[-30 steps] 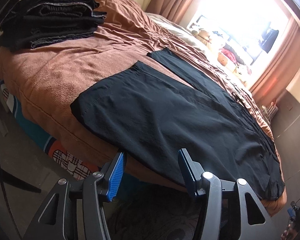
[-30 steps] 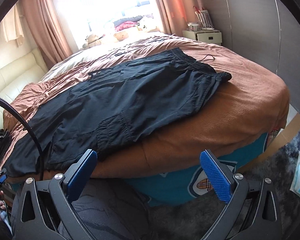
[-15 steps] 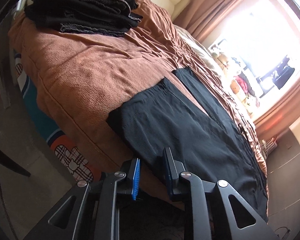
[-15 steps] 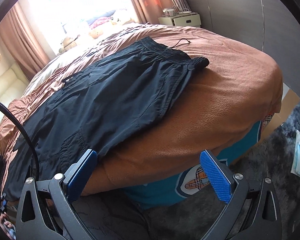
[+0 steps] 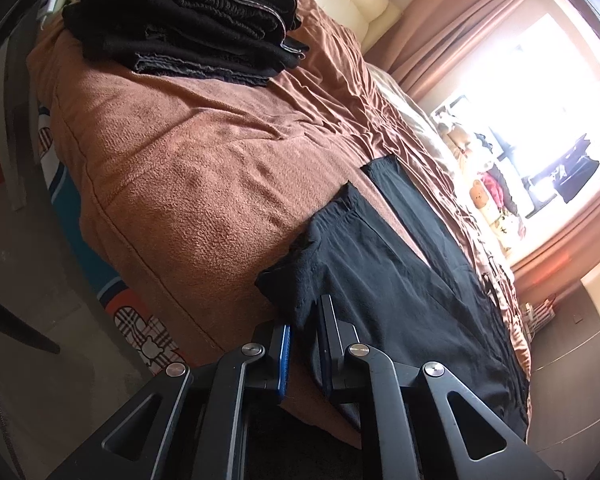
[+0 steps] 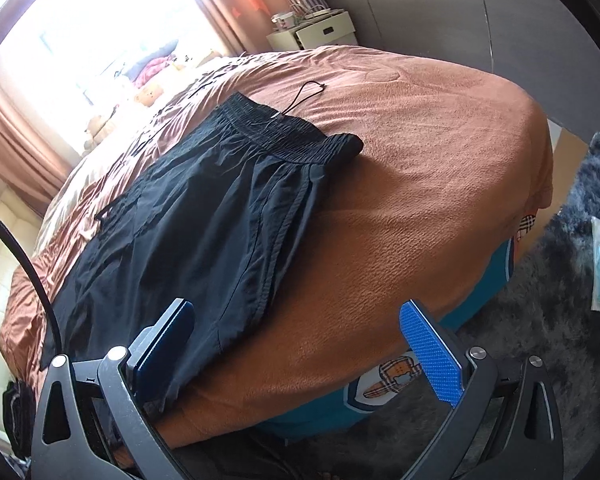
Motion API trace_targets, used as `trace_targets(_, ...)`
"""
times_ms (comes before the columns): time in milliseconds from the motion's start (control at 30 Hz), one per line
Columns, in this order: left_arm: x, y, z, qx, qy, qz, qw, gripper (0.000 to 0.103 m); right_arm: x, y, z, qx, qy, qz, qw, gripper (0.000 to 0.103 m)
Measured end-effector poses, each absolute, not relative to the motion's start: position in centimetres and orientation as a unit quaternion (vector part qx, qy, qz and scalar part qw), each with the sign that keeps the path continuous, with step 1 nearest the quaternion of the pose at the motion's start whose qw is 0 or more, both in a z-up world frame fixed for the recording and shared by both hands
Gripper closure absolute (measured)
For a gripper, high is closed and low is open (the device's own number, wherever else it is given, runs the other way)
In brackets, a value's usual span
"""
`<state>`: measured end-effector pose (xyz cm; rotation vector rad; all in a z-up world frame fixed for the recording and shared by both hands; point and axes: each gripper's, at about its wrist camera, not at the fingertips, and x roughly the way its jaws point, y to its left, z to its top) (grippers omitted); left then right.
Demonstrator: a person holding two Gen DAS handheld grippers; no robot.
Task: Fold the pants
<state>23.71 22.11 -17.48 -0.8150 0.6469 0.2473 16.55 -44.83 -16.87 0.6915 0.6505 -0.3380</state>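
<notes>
Black pants [image 5: 400,280] lie spread flat on a brown blanket [image 5: 204,168] on the bed. In the left wrist view my left gripper [image 5: 304,344] is shut on the near edge of one pant leg, whose hem [image 5: 300,256] is bunched and lifted. In the right wrist view the pants [image 6: 204,216] run from the elastic waistband [image 6: 292,136] toward me. My right gripper [image 6: 300,340] is open over the bed's near edge, its left finger [image 6: 164,344] by the pants' side seam, apart from the waistband.
A stack of folded dark clothes [image 5: 188,20] sits at the far left corner of the bed. A white nightstand [image 6: 316,32] stands by the grey wall. A grey shaggy rug [image 6: 560,320] lies on the floor at the right. Curtains and a bright window are behind.
My left gripper went from open to shut on the pant leg edge and pulled it up, bunching the hem. My right gripper stayed open and moved in along the pants' side.
</notes>
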Motion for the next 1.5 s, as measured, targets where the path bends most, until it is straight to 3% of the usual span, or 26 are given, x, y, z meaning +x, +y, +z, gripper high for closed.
trace_targets(367,25.0,22.1,-15.5,-0.374,0.298,0.119,0.870,0.096,20.3,-49.3,-20.3,0.417,0.300,-0.125,0.849,0.016)
trace_targets(433,25.1,22.1,-15.2,-0.373,0.298,0.120,0.870,0.096,21.1,-50.1,-20.0,0.425,0.285,-0.117,0.851,0.023)
trace_targets(500,25.2,22.1,-15.0,-0.373,0.298,0.118,0.871,0.096,22.3,-51.1,-20.3,0.440,0.284,-0.097,0.846,0.041)
trace_targets(600,25.6,22.2,-14.4,-0.374,0.296,0.113,0.872,0.096,24.1,-52.6,-21.3,0.459,0.303,-0.083,0.831,0.085)
trace_targets(700,26.3,22.1,-13.2,-0.369,0.291,0.103,0.877,0.097,24.2,-53.5,-20.9,0.463,0.296,-0.084,0.831,0.100)
trace_targets(1067,32.2,22.0,-6.4,-0.325,0.284,0.067,0.900,0.097,21.7,-54.1,-17.4,0.469,0.219,-0.064,0.853,0.102)
trace_targets(1500,40.5,21.9,-0.7,-0.303,0.264,0.040,0.915,0.097,26.4,-52.8,-10.6,0.432,0.189,-0.058,0.880,0.102)
